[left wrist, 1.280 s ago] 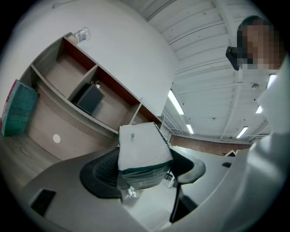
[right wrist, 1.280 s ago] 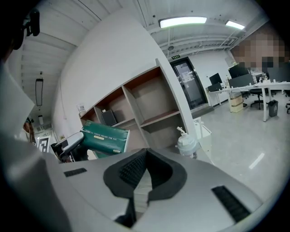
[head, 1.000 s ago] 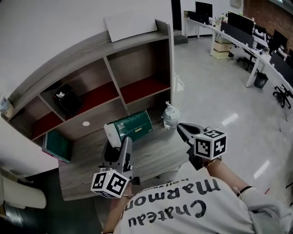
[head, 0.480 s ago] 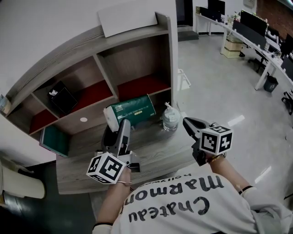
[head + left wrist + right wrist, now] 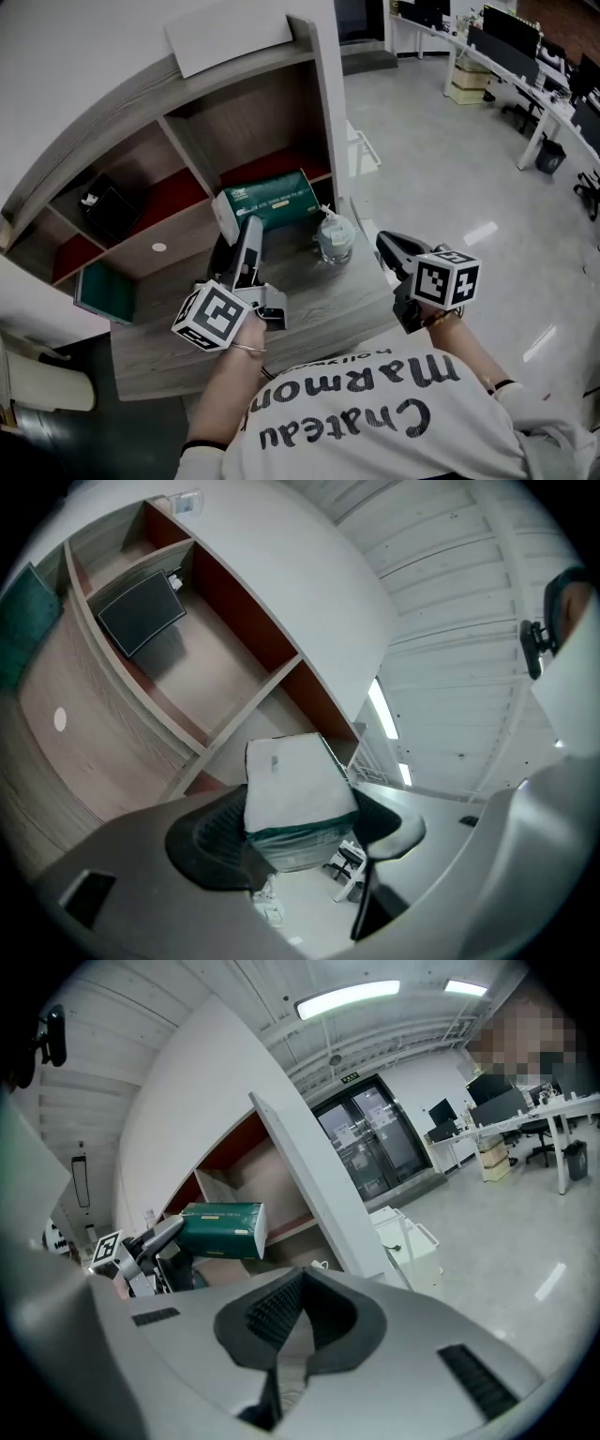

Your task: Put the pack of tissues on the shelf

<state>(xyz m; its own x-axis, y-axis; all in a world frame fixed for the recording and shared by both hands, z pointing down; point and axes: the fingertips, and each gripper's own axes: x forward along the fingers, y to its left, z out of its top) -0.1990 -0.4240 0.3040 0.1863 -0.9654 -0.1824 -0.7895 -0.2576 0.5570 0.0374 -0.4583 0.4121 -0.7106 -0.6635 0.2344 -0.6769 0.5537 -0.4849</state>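
Tissues first: the green, white-ended soft pack of tissues (image 5: 270, 199) is off the grey wood-grain counter (image 5: 309, 314). It hangs in front of the lower right compartment of the wooden shelf with red floors (image 5: 322, 122), just left of a clear plastic pump bottle (image 5: 335, 240), and I judge it not yet set down. My left gripper (image 5: 242, 234) has its fingers clamped on the near white end of the pack (image 5: 295, 794), so the long green body sticks out past them toward the shelf. I expect it to be light and squashy, with a slick film wrap. Held at one end it could sag or twist, so a firm pinch across the short sides suits it, without crushing the paper. My right gripper (image 5: 389, 251) is off to the right over the counter edge, fingers drawn together on nothing (image 5: 300, 1283). There is pale print on the green face by the white end, too small for me to read. My shirt reads "Chateau Marmon", the rest out of view. Both marker cubes carry only square black-and-white patterns.
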